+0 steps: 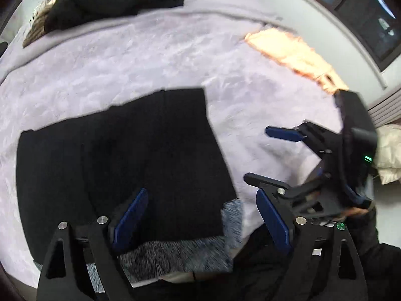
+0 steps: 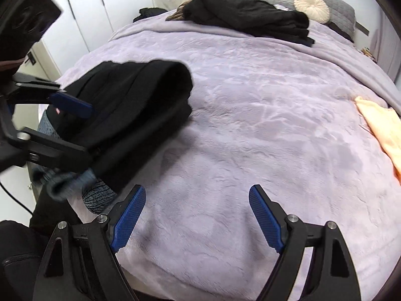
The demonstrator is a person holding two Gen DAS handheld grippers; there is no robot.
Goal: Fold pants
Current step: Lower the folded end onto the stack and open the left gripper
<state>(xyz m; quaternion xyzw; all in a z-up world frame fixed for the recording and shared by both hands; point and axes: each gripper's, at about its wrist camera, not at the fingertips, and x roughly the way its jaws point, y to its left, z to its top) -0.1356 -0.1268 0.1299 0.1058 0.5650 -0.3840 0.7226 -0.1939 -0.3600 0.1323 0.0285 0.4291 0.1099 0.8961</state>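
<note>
In the left wrist view, the left gripper (image 1: 200,215) is spread wide over the folded black pants (image 1: 125,155), whose fleecy grey lining shows at six o'clock on the plush lilac blanket (image 1: 125,57). In the right wrist view, the right gripper (image 2: 196,219) gapes empty; the pants lie at ten o'clock, a small red label (image 2: 58,111) too blurred to read.

No legible text, perhaps blurred.

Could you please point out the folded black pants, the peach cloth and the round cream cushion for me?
folded black pants (image 1: 140,155), left wrist view, middle of the top layer.
peach cloth (image 2: 383,125), right wrist view, middle of its visible part.
round cream cushion (image 2: 311,7), right wrist view, its centre.
</note>
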